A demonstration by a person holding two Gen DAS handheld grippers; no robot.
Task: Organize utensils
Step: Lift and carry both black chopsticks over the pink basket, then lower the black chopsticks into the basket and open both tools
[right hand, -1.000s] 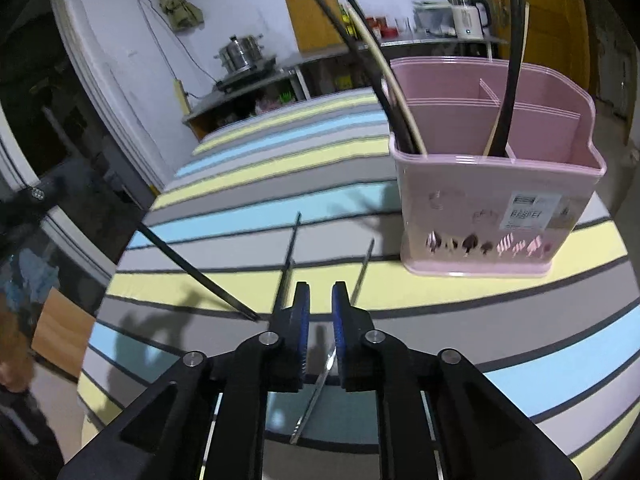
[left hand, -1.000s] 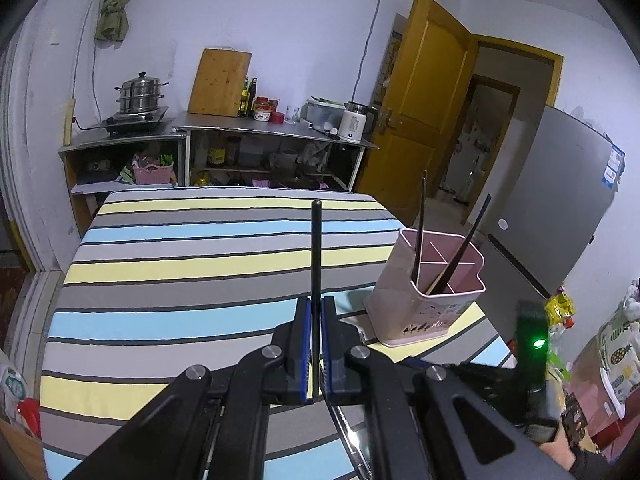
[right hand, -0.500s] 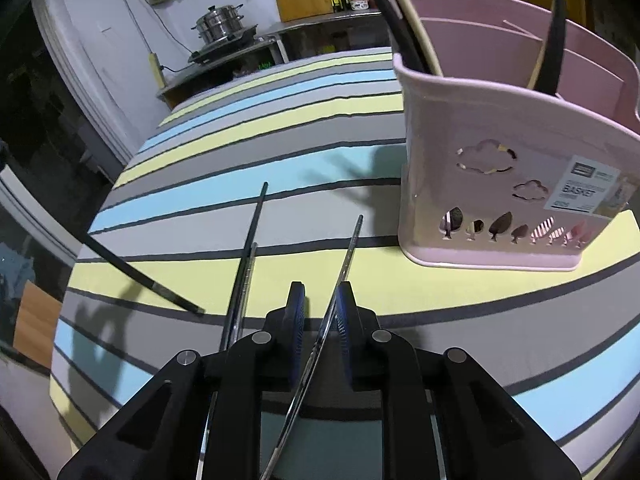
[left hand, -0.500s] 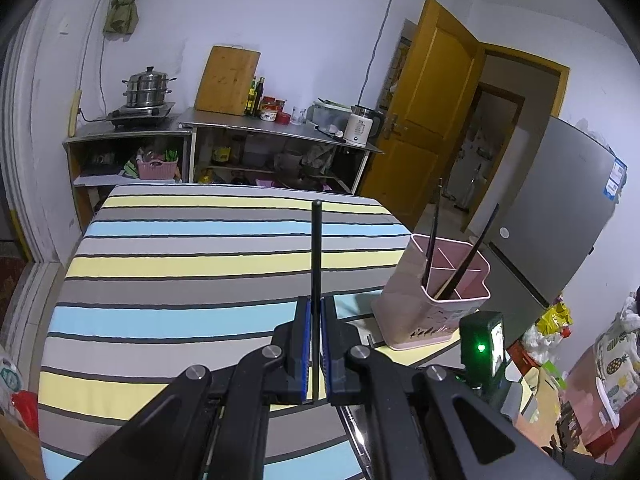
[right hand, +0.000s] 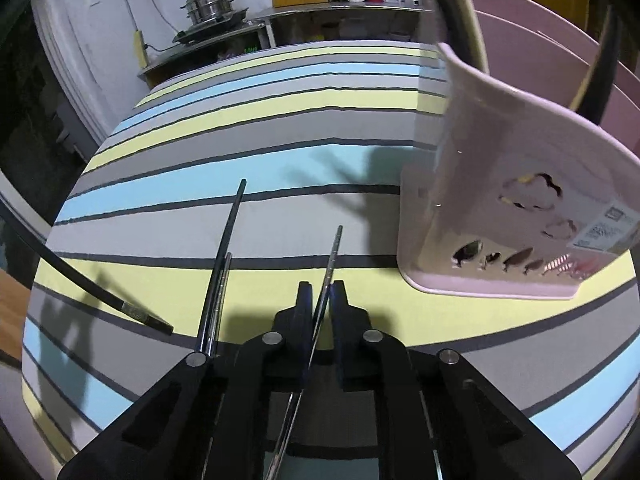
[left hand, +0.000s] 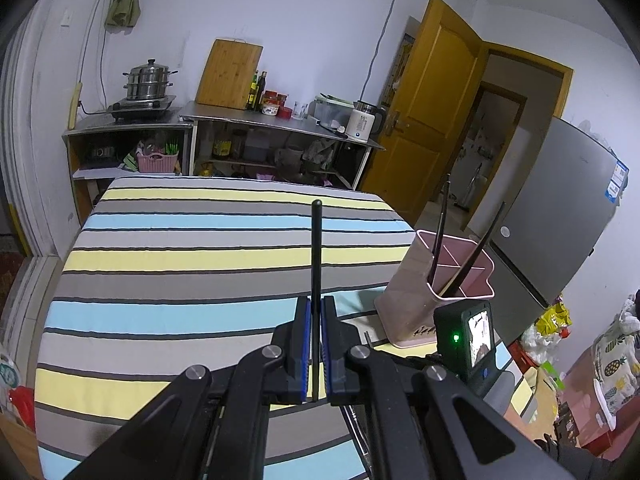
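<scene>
Right wrist view | my right tongs [right hand: 321, 298] straddle thin steel chopstick [right hand: 331, 258], lengthwise, slightly parted, not clamped | pink plastic caddy [right hand: 504, 216] ahead-right | left tongs [left hand: 316, 316] clamped on black chopstick [left hand: 316, 248].

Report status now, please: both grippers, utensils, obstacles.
Left gripper shut on black chopstick. Right gripper open around metal chopstick. Pink holder close right.
</scene>
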